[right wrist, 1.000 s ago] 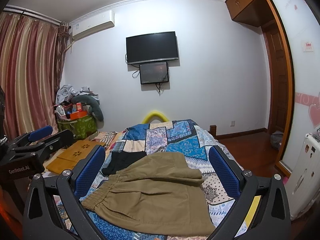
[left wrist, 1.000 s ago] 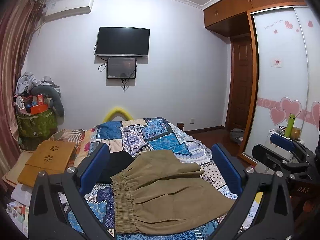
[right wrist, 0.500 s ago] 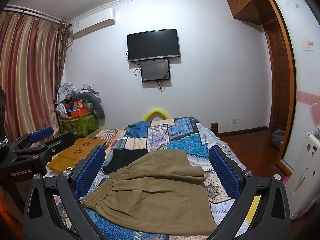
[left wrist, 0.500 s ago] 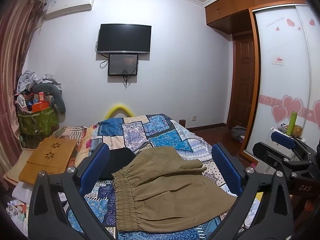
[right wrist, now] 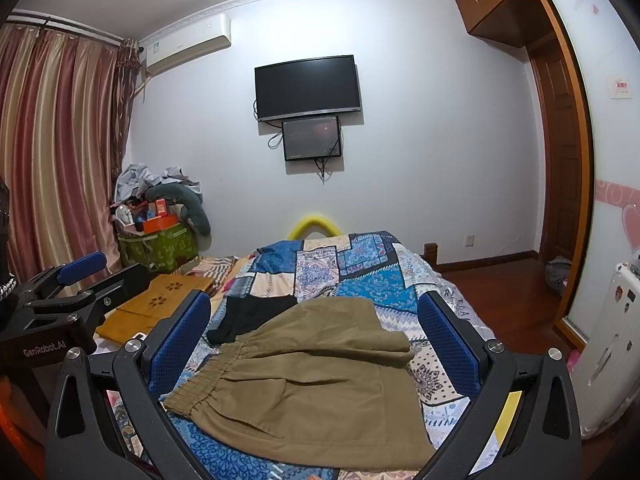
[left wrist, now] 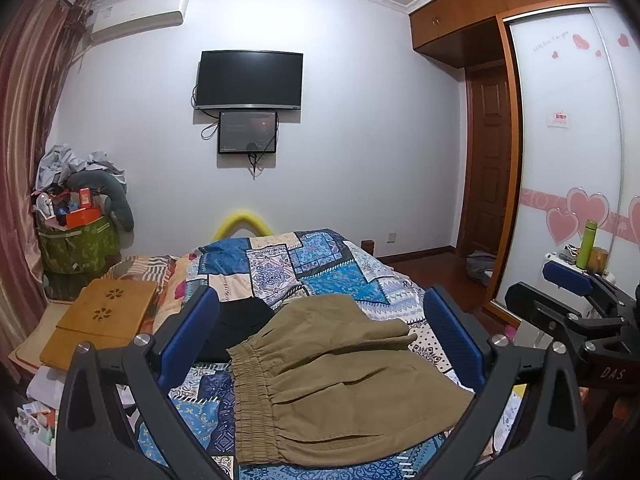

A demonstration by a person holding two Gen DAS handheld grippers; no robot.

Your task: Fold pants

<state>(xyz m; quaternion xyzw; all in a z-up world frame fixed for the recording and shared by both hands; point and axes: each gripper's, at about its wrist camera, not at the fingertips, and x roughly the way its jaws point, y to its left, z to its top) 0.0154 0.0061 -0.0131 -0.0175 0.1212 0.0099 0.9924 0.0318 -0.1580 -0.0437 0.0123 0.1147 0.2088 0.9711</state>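
At 9 o'clock of the bed, a wooden lap desk (left wrist: pixel 100 316) lies flat beside the patchwork bedspread (left wrist: pixel 280 260). The left gripper (left wrist: pixel 322 330) hangs above the bed with its 2 blue pads spread wide, and it holds nothing. Below it, the khaki pants (left wrist: pixel 340 380) lie folded on the bedspread, the elastic waistband toward 9 o'clock. A black garment (left wrist: pixel 236 320) touches the pants at about 11 o'clock; maybe it goes partly under them. The right gripper (right wrist: pixel 314 328) is also wide open and empty, and the pants (right wrist: pixel 316 380) lie between its 2 pads.
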